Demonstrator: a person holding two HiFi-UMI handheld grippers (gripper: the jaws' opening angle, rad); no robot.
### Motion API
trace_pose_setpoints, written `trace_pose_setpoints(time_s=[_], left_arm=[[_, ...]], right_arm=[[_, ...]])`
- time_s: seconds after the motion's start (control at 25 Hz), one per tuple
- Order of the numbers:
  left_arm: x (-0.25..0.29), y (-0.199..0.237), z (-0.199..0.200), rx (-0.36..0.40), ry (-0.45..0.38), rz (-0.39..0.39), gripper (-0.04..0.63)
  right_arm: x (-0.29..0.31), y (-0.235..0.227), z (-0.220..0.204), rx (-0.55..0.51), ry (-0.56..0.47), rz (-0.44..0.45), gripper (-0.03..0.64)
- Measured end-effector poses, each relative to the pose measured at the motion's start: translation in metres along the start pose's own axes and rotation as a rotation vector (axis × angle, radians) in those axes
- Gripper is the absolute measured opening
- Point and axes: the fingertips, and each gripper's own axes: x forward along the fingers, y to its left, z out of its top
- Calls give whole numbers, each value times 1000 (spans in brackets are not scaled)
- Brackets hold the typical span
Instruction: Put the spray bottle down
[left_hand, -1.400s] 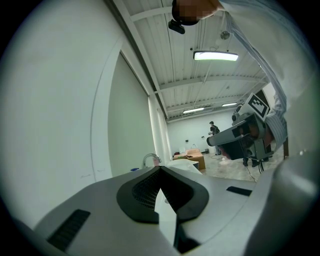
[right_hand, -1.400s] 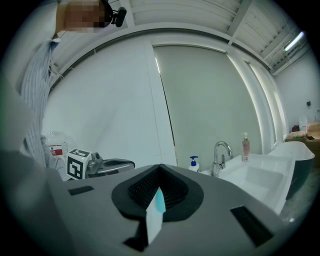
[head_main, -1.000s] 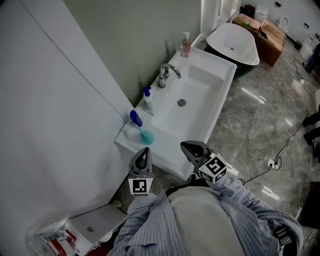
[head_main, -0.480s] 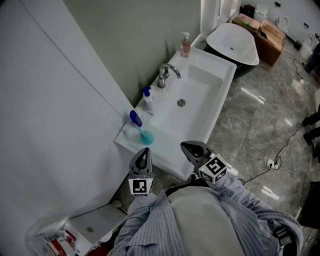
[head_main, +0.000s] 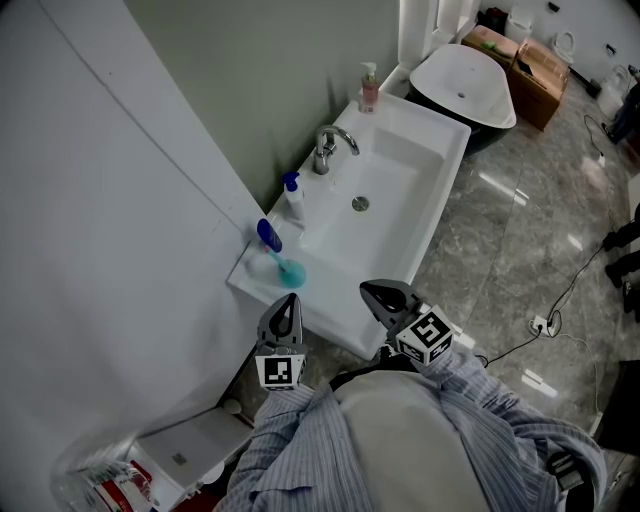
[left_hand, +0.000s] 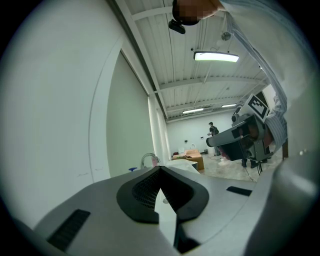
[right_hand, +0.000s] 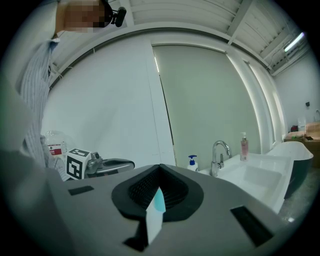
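The spray bottle (head_main: 275, 253), blue head and teal body, rests on the near left corner of the white sink counter (head_main: 400, 250); a sliver of its teal (right_hand: 158, 201) shows past the right jaws. My left gripper (head_main: 290, 301) hovers just in front of that corner, apart from the bottle, jaws shut and empty (left_hand: 161, 170). My right gripper (head_main: 370, 292) is held beside it at the counter's front edge, its jaws closed with nothing between them (right_hand: 160, 169). Both point roughly level along the sink.
A faucet (head_main: 328, 148), a white pump bottle (head_main: 292, 200) and a pink soap bottle (head_main: 370, 88) stand along the sink's back. Beyond is a bathtub (head_main: 465, 85) and cardboard boxes (head_main: 535, 65). A white unit (head_main: 190, 445) sits low left; a cable and socket (head_main: 545, 325) lie on the floor.
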Motion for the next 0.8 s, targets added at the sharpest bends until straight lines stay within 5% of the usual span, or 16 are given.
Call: trace_pose_setpoints(time_s=[0.8], left_arm=[[2,0,-2,7,-12,-3,0]], right_arm=[[-1,-3,-1,20,-8,1,15]])
